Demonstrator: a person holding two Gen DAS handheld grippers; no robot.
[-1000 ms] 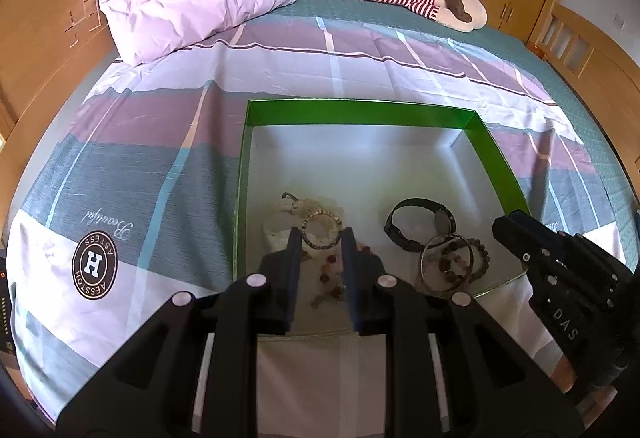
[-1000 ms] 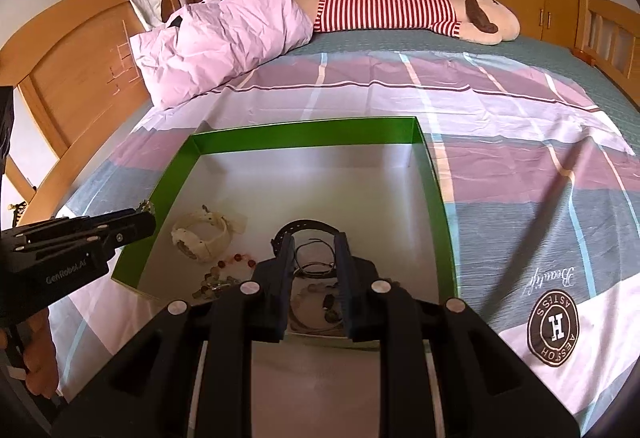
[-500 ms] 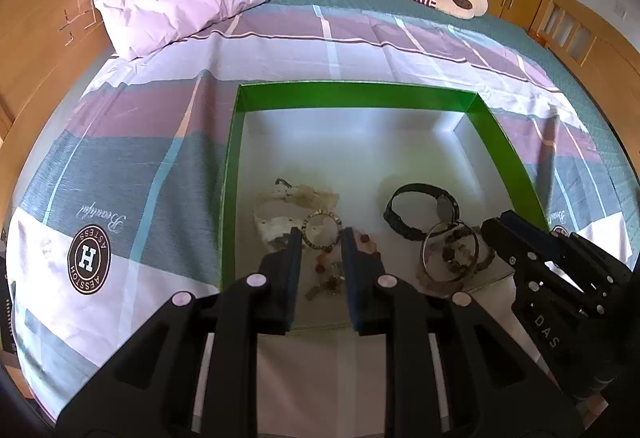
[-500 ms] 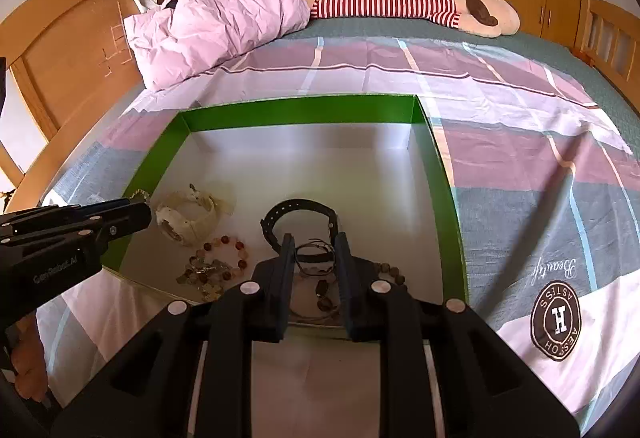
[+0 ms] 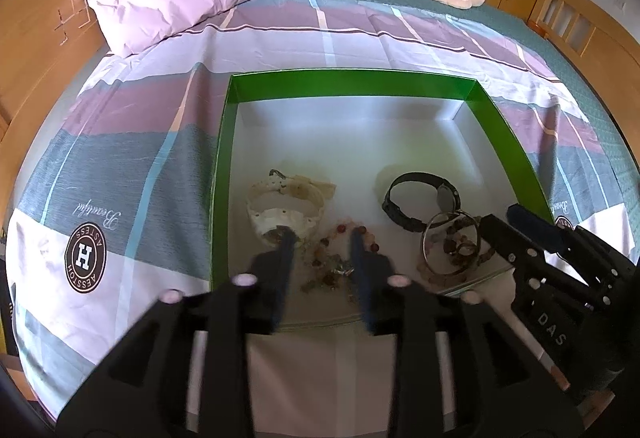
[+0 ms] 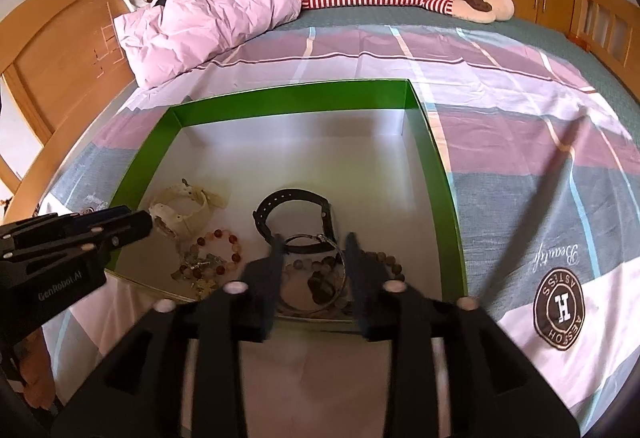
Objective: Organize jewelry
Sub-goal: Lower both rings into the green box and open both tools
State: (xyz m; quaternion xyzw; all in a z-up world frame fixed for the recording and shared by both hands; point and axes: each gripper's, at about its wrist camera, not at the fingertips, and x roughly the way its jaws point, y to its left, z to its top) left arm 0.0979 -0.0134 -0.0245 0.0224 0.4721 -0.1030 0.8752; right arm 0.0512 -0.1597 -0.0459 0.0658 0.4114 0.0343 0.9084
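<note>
A shallow green-walled cardboard box with a white floor point(image 5: 224, 173) is lying on a striped purple, grey and white bedspread point(image 5: 120, 141), and all the jewelry is sitting bunched in its near half; a cream-coloured strap watch point(image 5: 280, 205) is resting at the left, a loose string of reddish and amber beads point(image 5: 340, 254) is lying just beside it, a black-strapped wristwatch point(image 5: 416, 201) is standing further right, and a thin silver metal bangle point(image 5: 450, 242) is lying over a heap of brown stone beads point(image 6: 320, 278).

The left gripper point(image 5: 322, 238) is hovering over the reddish bead string with its jaws opening and nothing pinched between them; the right gripper point(image 6: 312, 242) is hanging above the bangle and brown beads, its jaws likewise opening and gripping nothing.

The risks are looking like these: the pieces are lying tangled and overlapping, so a closing jaw is likely to be catching two items at once, dragging the bangle along with the beads beneath it; the beads are small and round, so they could be slipping out of the pads or scattering; the left gripper's near finger is standing close to the cream watch and could be snagging its strap; the light box may be sliding or tipping on the soft bedding if a jaw is pressing its low front wall; the two grippers are working near each other and might be colliding.
</note>
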